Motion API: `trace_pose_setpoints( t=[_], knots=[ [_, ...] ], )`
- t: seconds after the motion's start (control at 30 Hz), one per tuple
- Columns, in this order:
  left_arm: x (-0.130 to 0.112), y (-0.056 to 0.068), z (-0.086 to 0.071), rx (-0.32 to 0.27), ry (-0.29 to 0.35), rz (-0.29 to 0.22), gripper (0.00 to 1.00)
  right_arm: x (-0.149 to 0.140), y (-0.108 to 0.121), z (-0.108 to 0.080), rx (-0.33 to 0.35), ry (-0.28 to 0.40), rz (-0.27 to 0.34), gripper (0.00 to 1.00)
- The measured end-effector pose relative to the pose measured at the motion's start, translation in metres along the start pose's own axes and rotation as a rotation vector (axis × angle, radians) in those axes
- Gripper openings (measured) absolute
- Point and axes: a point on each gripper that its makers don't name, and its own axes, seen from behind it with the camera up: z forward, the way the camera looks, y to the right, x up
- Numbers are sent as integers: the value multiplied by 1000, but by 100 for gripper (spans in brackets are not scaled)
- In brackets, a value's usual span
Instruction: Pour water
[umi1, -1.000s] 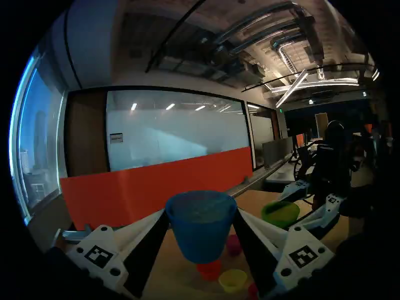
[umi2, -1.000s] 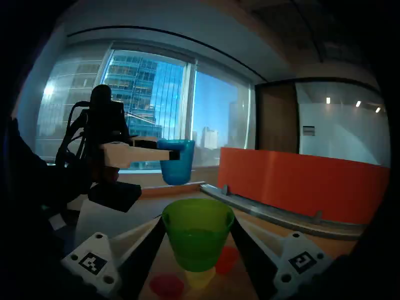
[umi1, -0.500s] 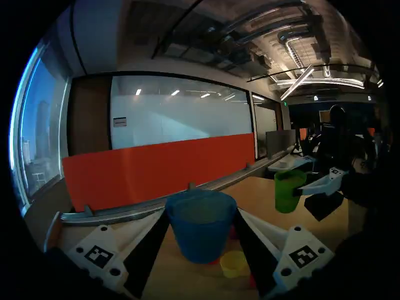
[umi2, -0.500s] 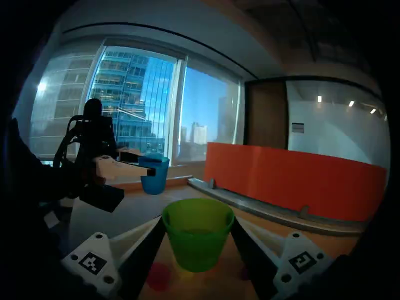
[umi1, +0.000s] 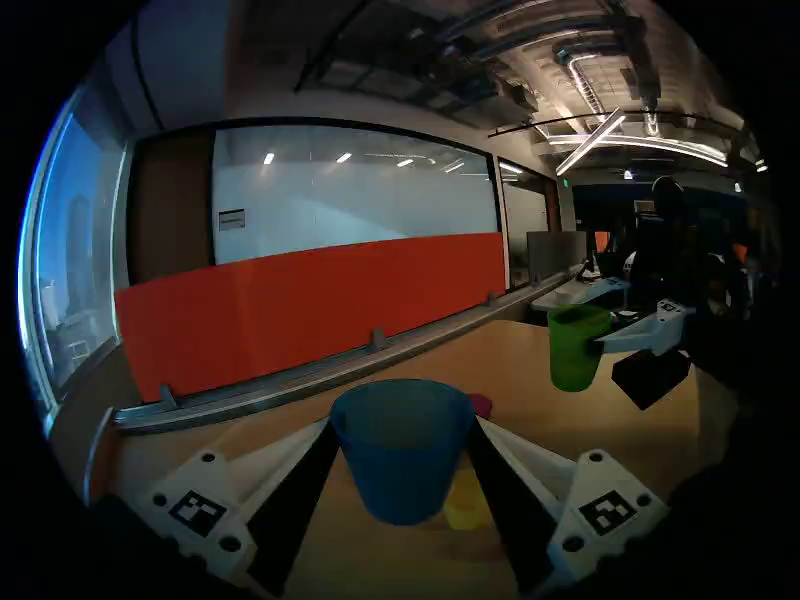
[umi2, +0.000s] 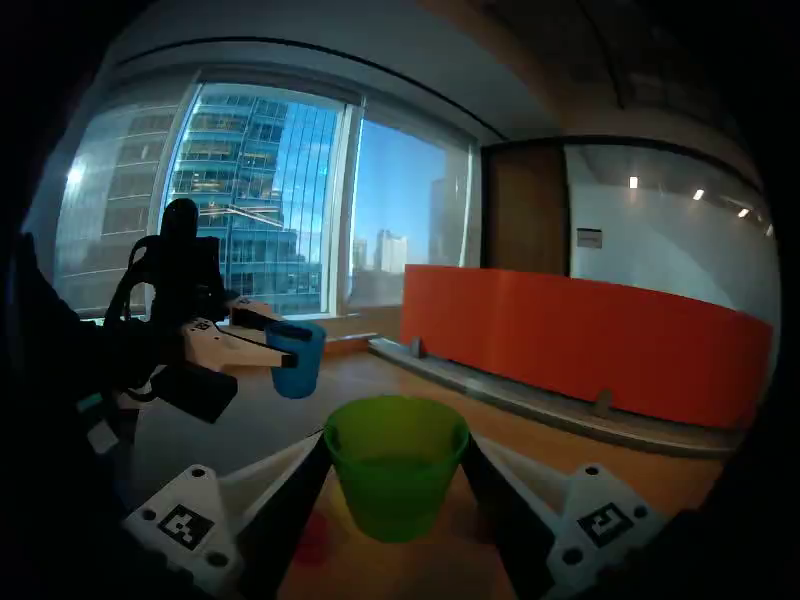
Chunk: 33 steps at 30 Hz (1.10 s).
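My left gripper (umi1: 403, 470) is shut on a blue cup (umi1: 402, 447), held upright above the wooden table (umi1: 520, 370). In the right gripper view, the right gripper (umi2: 397, 485) is shut on a green cup (umi2: 397, 465) that holds some liquid and stands upright. From the left gripper view the green cup (umi1: 572, 345) hangs off to the right in the other gripper's white fingers (umi1: 640, 335). From the right gripper view the blue cup (umi2: 295, 357) hangs at the left in the other gripper (umi2: 235, 345). The two cups are apart.
Small coloured cups sit on the table below: a yellow one (umi1: 463, 500) and a pink one (umi1: 481, 405) under the blue cup, a red one (umi2: 312, 538) under the green. An orange partition (umi1: 300, 300) with a metal rail (umi1: 330, 372) borders the far table edge.
Both grippers have come lower toward the table with their cups. The two cups now hang at about the same height, and the small cups below look closer.
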Motion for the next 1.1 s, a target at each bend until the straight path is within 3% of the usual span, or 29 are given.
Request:
trace_pose_setpoints(
  t=[0.47,1.1],
  knots=[
    [-55,4,14,-36,-147,65,87,-48,13,7,10,-140,5,91],
    [-129,4,30,-112,-362,194,87,-123,30,26,55,-388,-33,91]
  ],
)
